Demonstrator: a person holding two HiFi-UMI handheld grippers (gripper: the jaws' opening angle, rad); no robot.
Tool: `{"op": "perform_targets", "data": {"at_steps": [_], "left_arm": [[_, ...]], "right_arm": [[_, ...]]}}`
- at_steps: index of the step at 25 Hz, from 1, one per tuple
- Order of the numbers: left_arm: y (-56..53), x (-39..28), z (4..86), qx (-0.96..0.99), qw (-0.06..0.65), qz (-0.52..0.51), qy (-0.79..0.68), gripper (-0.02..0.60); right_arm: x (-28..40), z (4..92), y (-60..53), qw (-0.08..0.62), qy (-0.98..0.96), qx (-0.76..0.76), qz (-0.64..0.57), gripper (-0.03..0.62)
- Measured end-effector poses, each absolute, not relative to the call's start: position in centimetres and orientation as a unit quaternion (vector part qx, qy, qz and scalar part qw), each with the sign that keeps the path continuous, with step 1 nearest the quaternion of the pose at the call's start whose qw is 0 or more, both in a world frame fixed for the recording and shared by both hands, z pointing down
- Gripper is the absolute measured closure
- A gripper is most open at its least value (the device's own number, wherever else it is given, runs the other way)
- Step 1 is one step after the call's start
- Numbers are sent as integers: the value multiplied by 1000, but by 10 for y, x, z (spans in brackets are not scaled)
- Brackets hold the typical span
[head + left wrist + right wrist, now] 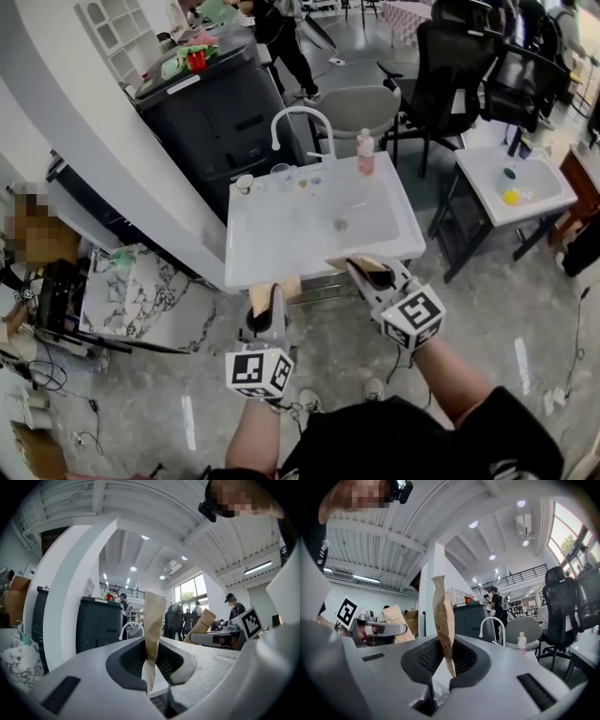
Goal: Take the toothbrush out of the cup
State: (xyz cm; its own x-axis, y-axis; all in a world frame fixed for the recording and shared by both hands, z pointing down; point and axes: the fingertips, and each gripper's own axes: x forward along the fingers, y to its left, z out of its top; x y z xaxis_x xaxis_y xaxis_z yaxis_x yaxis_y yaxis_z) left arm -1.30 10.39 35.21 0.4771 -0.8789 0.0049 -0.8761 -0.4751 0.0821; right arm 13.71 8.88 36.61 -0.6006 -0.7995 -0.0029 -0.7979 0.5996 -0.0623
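A white basin (281, 253) with a curved faucet (300, 122) stands in front of me. On its back rim are a small cup (245, 184), a clear glass (281, 173) and a pink bottle (365, 153). No toothbrush can be made out. My left gripper (272, 300) sits at the basin's near edge, shut on a brown paper packet (152, 620). My right gripper (361, 270) is beside it, shut on a second brown paper packet (443, 625). Each gripper view shows the other gripper and its packet (201, 625) (396, 620).
A black cabinet (216, 112) stands behind the basin, with a person (281, 37) past it. Black office chairs (450, 66) and a second white basin table (516, 183) are to the right. A marble slab (131, 291) and cardboard lie at the left on the grey floor.
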Motion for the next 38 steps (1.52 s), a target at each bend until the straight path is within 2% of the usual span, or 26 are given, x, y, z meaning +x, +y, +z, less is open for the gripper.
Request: {"op": "perform_targets", "data": {"at_steps": [9, 18, 38], "left_arm": [[110, -70, 356, 869, 37, -12, -493, 548], [107, -105, 369, 882, 51, -11, -468, 548], [110, -107, 364, 887, 54, -18, -459, 548]], "right_arm": [[77, 370, 100, 12, 883, -468, -33, 568], [45, 380, 103, 0, 868, -494, -42, 568], [43, 377, 108, -6, 865, -500, -36, 568]]}}
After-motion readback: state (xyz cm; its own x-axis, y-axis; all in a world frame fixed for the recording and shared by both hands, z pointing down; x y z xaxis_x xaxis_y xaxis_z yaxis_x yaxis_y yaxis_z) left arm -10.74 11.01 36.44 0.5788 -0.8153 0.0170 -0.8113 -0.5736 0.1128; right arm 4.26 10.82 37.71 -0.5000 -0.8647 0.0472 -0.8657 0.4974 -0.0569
